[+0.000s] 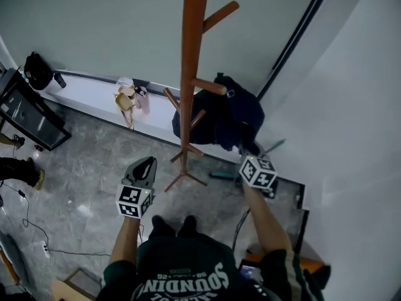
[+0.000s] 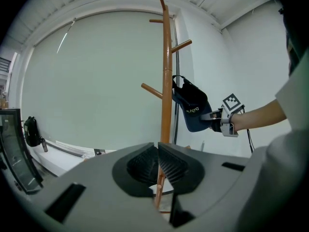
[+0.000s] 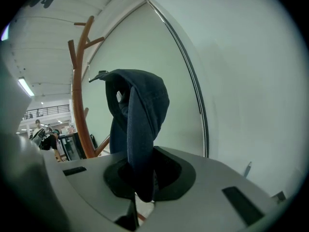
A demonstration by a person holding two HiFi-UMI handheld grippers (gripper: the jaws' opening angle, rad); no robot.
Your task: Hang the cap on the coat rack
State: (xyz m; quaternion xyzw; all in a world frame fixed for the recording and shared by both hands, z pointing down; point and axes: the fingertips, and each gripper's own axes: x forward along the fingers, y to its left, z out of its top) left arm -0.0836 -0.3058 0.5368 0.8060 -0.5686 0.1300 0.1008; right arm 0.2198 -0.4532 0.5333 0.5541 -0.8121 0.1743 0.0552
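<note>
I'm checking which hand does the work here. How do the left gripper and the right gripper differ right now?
The left gripper has its jaws together on nothing; the right gripper is clamped on the dark blue cap. The left gripper is left of the coat rack, apart from it; the right gripper holds the cap up beside its pole. Both carry a marker cube and face the rack.

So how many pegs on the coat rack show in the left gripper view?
3: one short peg near the top pointing left, one below it angled up to the right, one lower on the left. The cap may hide another.
</note>
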